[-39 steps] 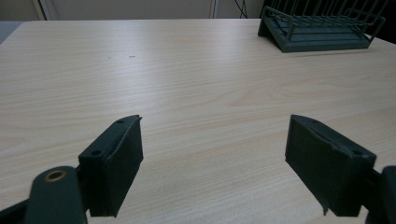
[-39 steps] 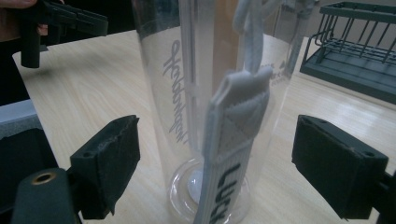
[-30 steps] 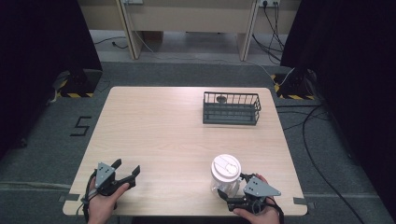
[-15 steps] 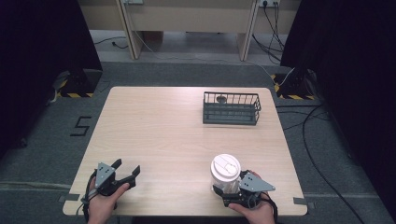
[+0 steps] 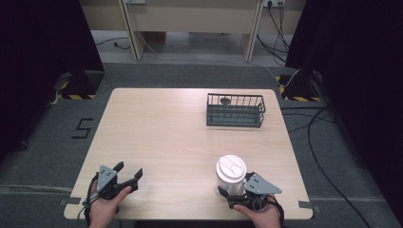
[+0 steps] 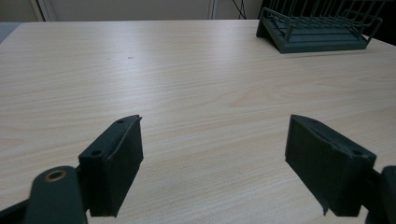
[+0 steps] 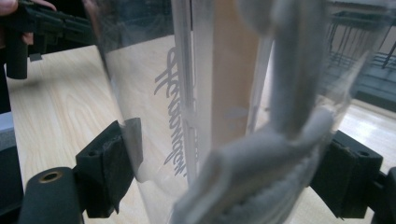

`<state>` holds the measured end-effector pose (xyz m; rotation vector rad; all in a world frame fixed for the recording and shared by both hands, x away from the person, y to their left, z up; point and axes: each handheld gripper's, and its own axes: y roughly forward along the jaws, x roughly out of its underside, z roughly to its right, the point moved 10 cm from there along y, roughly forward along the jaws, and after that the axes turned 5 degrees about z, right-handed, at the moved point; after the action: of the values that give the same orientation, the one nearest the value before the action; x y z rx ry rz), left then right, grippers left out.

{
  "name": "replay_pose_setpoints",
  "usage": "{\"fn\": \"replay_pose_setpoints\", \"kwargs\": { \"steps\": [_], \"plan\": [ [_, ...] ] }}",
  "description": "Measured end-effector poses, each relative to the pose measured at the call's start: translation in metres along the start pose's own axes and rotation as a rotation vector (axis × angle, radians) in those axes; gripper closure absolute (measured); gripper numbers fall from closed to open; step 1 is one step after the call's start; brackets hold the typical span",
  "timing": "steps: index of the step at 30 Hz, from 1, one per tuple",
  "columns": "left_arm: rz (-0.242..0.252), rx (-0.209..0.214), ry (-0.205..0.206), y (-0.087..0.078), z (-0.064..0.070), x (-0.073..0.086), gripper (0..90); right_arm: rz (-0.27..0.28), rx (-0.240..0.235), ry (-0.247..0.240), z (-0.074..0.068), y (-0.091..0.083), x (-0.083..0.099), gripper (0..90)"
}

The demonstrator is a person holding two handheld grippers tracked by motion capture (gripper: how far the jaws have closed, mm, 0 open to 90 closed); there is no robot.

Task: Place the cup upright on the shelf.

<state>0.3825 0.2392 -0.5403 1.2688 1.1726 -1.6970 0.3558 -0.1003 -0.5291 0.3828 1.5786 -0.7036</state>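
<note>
Cup [image 5: 230,175] betw. right tongs [image 5: 231,194]

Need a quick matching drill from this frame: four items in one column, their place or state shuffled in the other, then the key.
Items:
1. clear cup
2. wire basket
3. left gripper
4. white lid

States or places:
A. open, nothing between its fingers
B. far right part of the table, away from both hands
C. between the right gripper's fingers, grey cloth-like stuff inside
D. on top of the cup

Pairs: 1-C, 2-B, 3-A, 4-D
</note>
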Motion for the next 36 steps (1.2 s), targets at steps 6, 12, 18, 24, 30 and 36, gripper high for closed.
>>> {"fn": "replay_pose_setpoints", "kwargs": {
  "steps": [6,12,18,24,30,36],
  "plan": [
    [-0.001,-0.001,0.002,0.000,0.000,0.000,18.6,0.021,0.022,0.000,0.007,-0.002,-0.012,18.3],
    [0.001,-0.001,-0.002,0.000,0.000,0.000,18.5,0.028,0.060,0.001,0.021,-0.002,-0.023,18.4],
    [0.001,0.000,-0.001,0.000,0.000,0.000,18.6,0.034,0.090,0.001,0.031,-0.001,-0.031,18.4],
    [0.001,0.001,-0.001,0.000,0.000,0.000,18.6,0.032,0.108,0.002,0.037,0.000,-0.035,18.4],
    [0.001,0.001,-0.001,0.000,0.000,0.000,18.6,0.035,0.127,-0.003,0.045,0.003,-0.041,18.4],
    [0.001,0.002,-0.001,0.000,0.000,0.000,18.6,0.040,0.146,-0.003,0.051,0.005,-0.045,18.4]
  ]
}}
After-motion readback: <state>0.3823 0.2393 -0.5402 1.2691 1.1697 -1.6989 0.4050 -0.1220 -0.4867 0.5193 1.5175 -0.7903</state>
